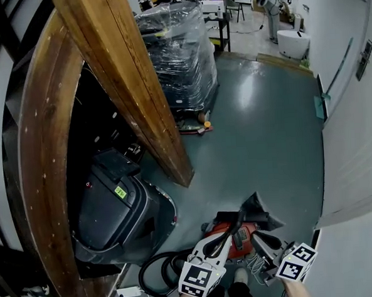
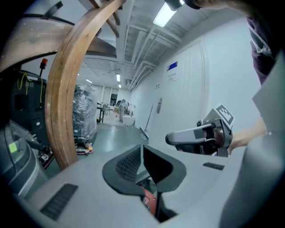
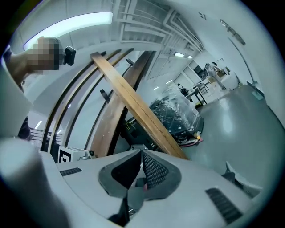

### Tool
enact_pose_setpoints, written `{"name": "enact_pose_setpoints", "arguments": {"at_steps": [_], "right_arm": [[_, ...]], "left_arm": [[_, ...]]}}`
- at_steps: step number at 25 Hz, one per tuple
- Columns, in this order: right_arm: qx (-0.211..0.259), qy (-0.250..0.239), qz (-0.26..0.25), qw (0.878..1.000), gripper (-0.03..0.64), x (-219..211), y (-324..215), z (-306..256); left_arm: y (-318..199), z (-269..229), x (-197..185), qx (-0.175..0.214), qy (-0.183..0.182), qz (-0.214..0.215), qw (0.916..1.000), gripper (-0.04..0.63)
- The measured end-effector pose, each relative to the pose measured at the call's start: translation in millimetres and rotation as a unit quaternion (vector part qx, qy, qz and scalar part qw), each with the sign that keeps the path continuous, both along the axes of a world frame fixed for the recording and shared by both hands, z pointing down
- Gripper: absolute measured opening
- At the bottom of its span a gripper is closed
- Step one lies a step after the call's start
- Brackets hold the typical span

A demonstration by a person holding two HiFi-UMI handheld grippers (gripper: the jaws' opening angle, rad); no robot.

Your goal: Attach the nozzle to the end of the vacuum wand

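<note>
Both grippers are low over a red vacuum cleaner (image 1: 237, 237) on the floor (image 1: 261, 140), and their fingers are closed on nothing.

The fingers of the left gripper (image 2: 142, 150) meet at the tips, and only the red body shows through the gap under them. The fingers of the right gripper (image 3: 141, 155) are also together and hold no thing. The two grippers are near each other, the right one just beside the cleaner. A black hose (image 1: 155, 273) lies coiled on the floor to the left of the cleaner. A black wedge-shaped piece (image 1: 257, 208) lies touching the far side of the cleaner; I cannot tell if it is the nozzle. The wand I cannot make out. A wooden beam (image 1: 128, 79) leans at the left, with a wrapped pallet (image 1: 180, 51) behind it.
</note>
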State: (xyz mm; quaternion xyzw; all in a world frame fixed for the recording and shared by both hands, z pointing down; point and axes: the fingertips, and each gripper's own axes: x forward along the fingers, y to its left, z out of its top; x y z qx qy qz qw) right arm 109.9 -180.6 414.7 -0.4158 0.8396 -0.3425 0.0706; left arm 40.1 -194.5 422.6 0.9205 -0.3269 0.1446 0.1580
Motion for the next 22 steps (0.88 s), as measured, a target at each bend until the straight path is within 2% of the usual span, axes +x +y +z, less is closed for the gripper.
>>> {"name": "enact_pose_setpoints", "arguments": {"at_steps": [2,10,17,22], "right_arm": [[0.018,0.003,-0.001,1.0,0.02,-5,3,-28],[0.094,0.026,0.018,0.995,0.017,-9,17,-127],[0.15,0.04,0.031,0.987,0.017,-11,24,-188],[0.17,0.036,0.04,0.984,0.017,-11,24,-219]], "left_arm": [[2,-33,3,0.02,0.008,0.0,0.9998,0.006],[19,-130,7,0.07,0.027,-0.003,0.9972,0.005],[27,-186,-3,0.105,0.042,-0.01,0.9935,0.005],[26,-224,-8,0.134,0.054,-0.013,0.9895,0.003]]}}
